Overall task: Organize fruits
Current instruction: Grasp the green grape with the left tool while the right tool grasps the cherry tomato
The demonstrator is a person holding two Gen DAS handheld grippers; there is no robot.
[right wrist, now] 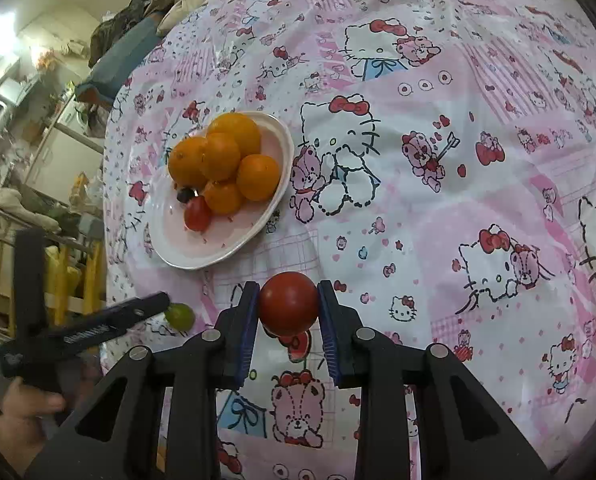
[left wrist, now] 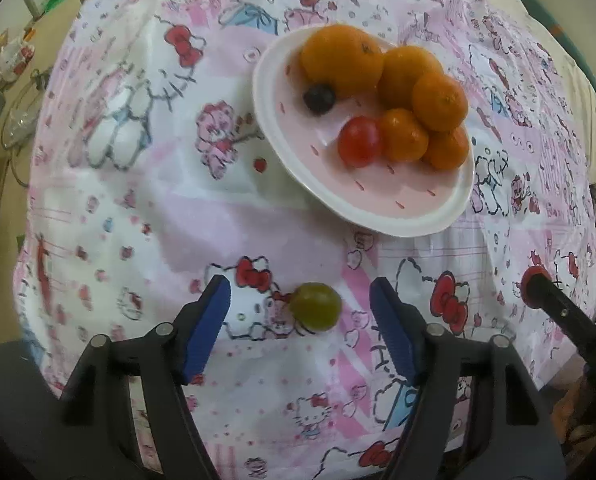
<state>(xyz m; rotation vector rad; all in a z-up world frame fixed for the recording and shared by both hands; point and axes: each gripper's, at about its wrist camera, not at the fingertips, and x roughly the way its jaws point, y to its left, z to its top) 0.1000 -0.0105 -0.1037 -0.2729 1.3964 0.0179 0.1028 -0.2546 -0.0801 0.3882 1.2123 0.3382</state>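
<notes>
A white and pink plate point(left wrist: 378, 216) holds several oranges point(left wrist: 340, 58), a small red tomato point(left wrist: 360, 142) and a dark grape point(left wrist: 319, 98). A green grape point(left wrist: 315, 306) lies on the cloth between the blue pads of my open left gripper point(left wrist: 302, 300). In the right wrist view my right gripper point(right wrist: 288, 306) is shut on a red tomato point(right wrist: 288, 309), held above the cloth just below the plate point(right wrist: 186, 256). The green grape point(right wrist: 181, 316) shows there at the left gripper's finger.
The table wears a pink Hello Kitty cloth point(right wrist: 458, 160). The right gripper's finger point(left wrist: 558, 312) shows at the right of the left wrist view. Clutter and shelves point(right wrist: 38, 160) stand beyond the table's left edge.
</notes>
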